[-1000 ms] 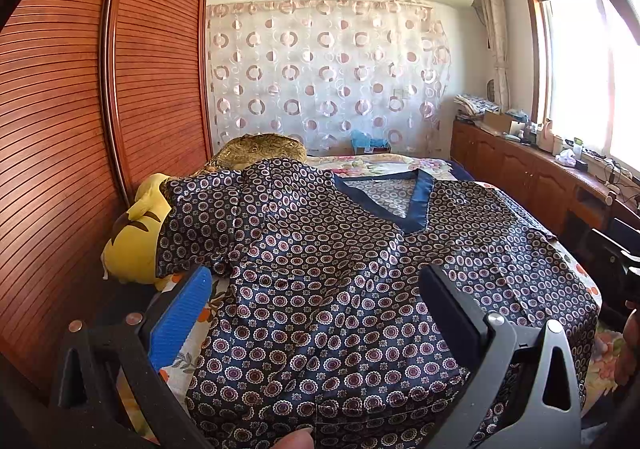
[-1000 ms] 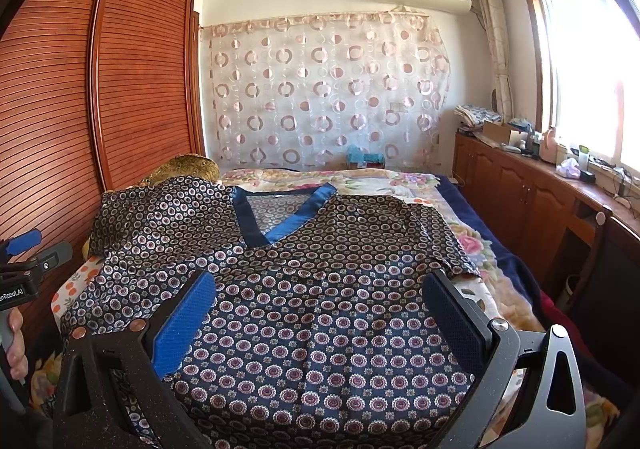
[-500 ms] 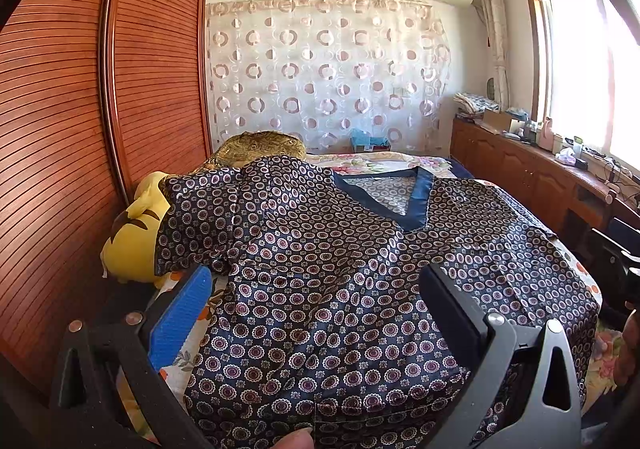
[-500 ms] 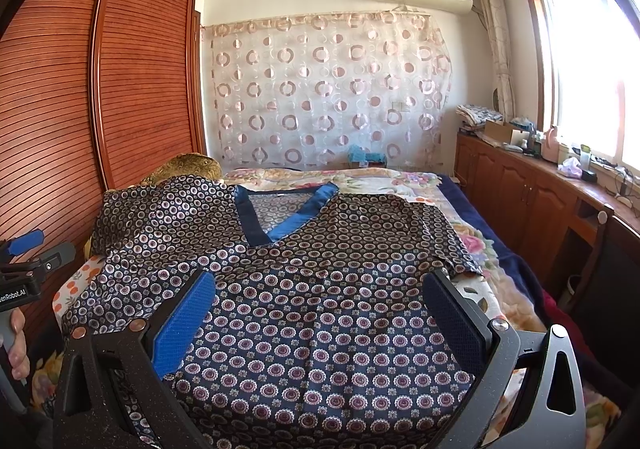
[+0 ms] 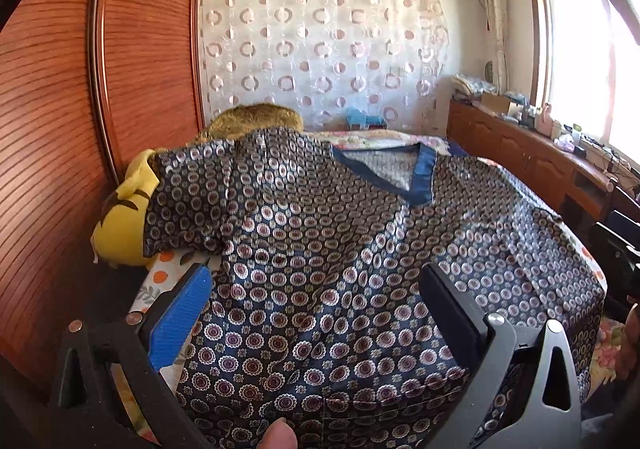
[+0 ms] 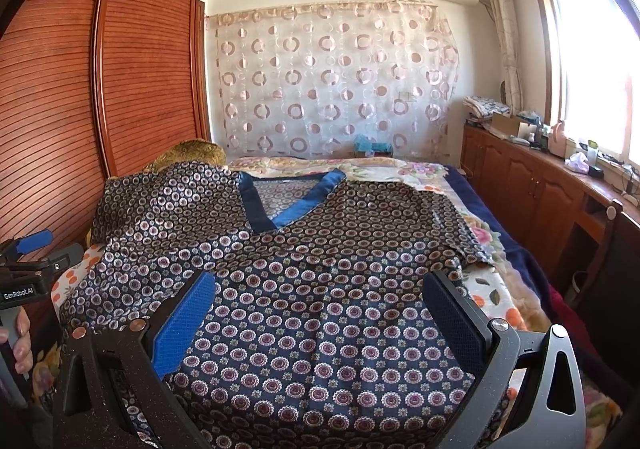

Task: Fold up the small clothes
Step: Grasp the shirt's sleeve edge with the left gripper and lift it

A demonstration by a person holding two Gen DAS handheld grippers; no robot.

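Observation:
A navy shirt (image 5: 328, 249) (image 6: 320, 289) with a circle print and a blue V-neck collar (image 6: 280, 201) lies spread flat on the bed, hem toward me. Its left sleeve (image 5: 188, 201) drapes over a yellow plush toy (image 5: 120, 225). My left gripper (image 5: 316, 289) hovers open over the hem's left part, nothing between its fingers. My right gripper (image 6: 320, 297) also stands open above the hem's right part, empty. A fingertip (image 5: 280, 435) shows at the bottom of the left wrist view. In the right wrist view the left gripper's body (image 6: 28, 273) and a hand (image 6: 20, 341) appear at the left edge.
A slatted wooden wardrobe (image 6: 80, 109) runs close along the bed's left side. A brown furry cushion (image 5: 252, 121) lies at the head. Wooden cabinets (image 6: 540, 189) with clutter stand under the window at right. The floral bedsheet (image 6: 492, 289) shows beside the shirt.
The left wrist view has shifted slightly forward and down toward the shirt. Both grippers stay open; the shirt has not moved.

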